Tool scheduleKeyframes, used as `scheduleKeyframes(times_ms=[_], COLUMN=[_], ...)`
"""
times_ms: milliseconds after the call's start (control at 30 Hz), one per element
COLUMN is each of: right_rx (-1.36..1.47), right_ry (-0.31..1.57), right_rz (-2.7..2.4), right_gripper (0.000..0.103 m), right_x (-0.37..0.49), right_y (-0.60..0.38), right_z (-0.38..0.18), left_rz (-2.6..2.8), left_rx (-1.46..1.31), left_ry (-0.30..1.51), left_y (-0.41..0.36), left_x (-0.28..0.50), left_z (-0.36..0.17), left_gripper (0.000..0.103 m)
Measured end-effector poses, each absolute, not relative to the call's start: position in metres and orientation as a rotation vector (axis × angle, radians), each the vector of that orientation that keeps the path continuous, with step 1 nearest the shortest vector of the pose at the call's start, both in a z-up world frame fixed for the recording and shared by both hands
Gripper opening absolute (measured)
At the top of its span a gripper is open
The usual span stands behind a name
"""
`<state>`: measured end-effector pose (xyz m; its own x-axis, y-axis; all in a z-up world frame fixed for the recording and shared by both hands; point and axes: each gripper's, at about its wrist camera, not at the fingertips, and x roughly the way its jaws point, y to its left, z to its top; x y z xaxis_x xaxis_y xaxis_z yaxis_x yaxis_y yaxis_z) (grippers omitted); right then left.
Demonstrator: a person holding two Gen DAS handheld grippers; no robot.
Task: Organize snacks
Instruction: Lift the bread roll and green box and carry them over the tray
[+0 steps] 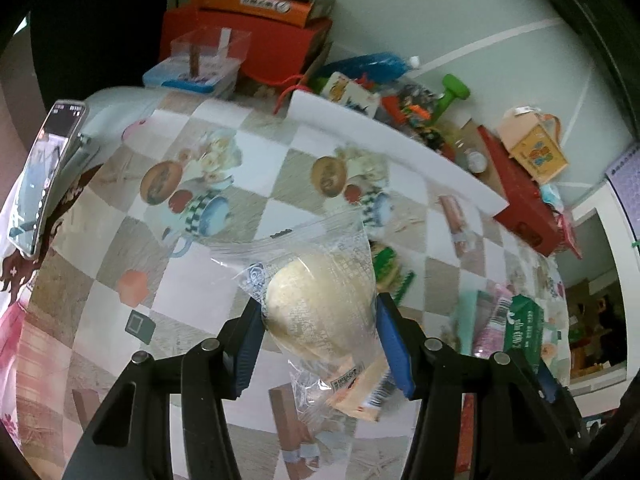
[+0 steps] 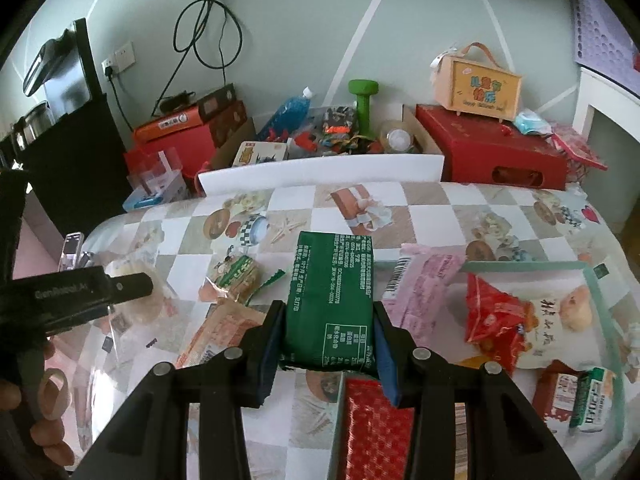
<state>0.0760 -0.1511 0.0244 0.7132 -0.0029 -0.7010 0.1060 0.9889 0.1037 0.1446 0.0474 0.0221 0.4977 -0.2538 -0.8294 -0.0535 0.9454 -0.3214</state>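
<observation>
Snacks: one pale bun in a clear bag (image 1: 320, 304) pinched by the left claw (image 1: 318, 340), one green packet (image 2: 330, 304) clamped in the right claw (image 2: 326, 344), both above the desk (image 2: 432, 216) middle.

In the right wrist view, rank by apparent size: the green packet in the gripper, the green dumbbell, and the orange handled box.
1. green packet, though nearness to the camera enlarges it
2. orange handled box
3. green dumbbell
</observation>
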Motion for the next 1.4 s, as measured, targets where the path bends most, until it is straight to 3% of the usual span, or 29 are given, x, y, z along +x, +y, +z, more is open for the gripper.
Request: scheduleKeyframes(times_ms=[533, 1400], right_rx=[0.217, 0.409], right_ry=[0.739, 0.708], right_rz=[-0.174, -0.505], right_gripper=[0.044, 0.044], right_x=[0.052, 0.003], right_y=[-0.206, -0.34], right_z=[0.04, 0.037], left_rz=[-0.237, -0.502], left_rx=[-0.27, -0.048], left_ry=[0.994, 1.041], left_y=[0.008, -0.125], left_x=[0.129, 0.093], left_z=[0.05, 0.038], left_gripper=[0.056, 0.056])
